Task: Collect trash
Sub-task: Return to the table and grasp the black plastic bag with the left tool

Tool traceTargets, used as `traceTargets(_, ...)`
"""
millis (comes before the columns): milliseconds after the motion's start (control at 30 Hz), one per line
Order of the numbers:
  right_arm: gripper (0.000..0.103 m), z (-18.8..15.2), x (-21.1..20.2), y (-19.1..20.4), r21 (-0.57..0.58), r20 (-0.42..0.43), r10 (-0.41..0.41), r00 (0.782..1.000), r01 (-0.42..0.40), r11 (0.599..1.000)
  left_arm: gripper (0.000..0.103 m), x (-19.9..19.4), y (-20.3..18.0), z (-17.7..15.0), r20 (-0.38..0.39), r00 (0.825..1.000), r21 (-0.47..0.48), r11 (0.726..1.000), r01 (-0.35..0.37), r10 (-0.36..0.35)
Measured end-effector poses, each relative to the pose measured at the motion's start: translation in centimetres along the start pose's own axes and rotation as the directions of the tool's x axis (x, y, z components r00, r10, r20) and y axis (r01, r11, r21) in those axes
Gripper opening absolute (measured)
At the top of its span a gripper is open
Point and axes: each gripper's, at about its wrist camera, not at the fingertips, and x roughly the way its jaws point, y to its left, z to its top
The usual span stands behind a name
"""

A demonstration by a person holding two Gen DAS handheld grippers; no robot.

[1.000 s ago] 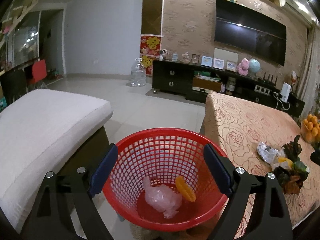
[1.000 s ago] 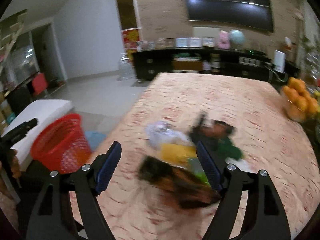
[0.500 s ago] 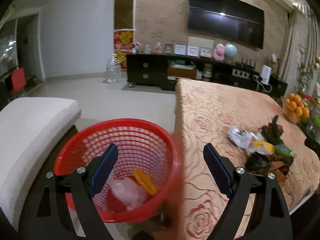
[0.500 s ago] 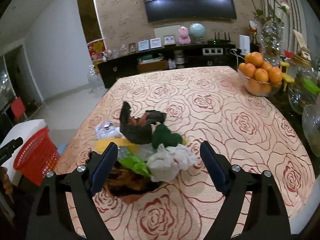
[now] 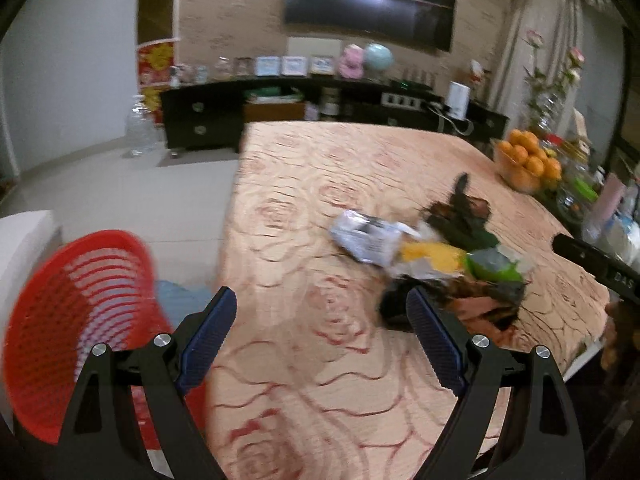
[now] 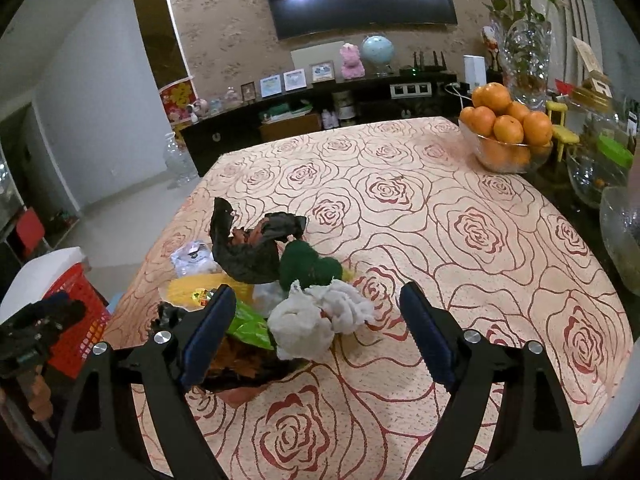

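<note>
A pile of trash (image 6: 260,276) lies on the rose-patterned tablecloth (image 6: 440,220): dark wrappers, a yellow packet, a green wrapper, a silver packet (image 5: 366,238) and a crumpled white tissue (image 6: 316,320). My right gripper (image 6: 314,332) is open and empty, low over the table, with the tissue between its fingers. My left gripper (image 5: 320,336) is open and empty over the table's near left part, with the pile (image 5: 452,264) ahead to its right. The red mesh basket (image 5: 76,320) stands beside the table, at the left; it also shows in the right wrist view (image 6: 76,320).
A glass bowl of oranges (image 6: 506,136) stands at the table's far right, with a glass vase (image 6: 526,64) and jars behind it. A white cushioned seat (image 5: 24,240) is behind the basket. A dark TV cabinet (image 5: 320,108) lines the back wall.
My left gripper has swung right, from over the basket to over the table. My right gripper has moved in over the pile, so the tissue now lies between its fingers.
</note>
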Motion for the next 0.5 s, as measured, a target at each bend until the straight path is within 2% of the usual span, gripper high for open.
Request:
traceTargets(67,0.081,0.0,0.1,0.0,0.002,-0.004,-0.001,1.0,0.001,1.0,0.084,1.0,-1.0,0.1,-0.015,0.999,0.01,0.999,0.045,-0.045)
traceTargets(233,0.081,-0.1,0.4,-0.3,0.012,-0.012,-0.003,1.0,0.003,1.0,0.084,3.1,-2.5,0.7,-0.046,0.993,0.018,0.994,0.106,-0.105)
traceTargets(400,0.081,-0.1,0.7,-0.5,0.018,-0.023,-0.004,1.0,0.005,1.0,0.083,5.2,-4.0,0.5,-0.084,0.987,0.043,0.989,0.144,-0.14)
traceTargets(500,0.081,-0.2,0.8,-0.5,0.02,-0.03,-0.003,1.0,0.004,1.0,0.082,6.6,-4.6,0.1,-0.11,0.984,0.06,0.988,0.144,-0.137)
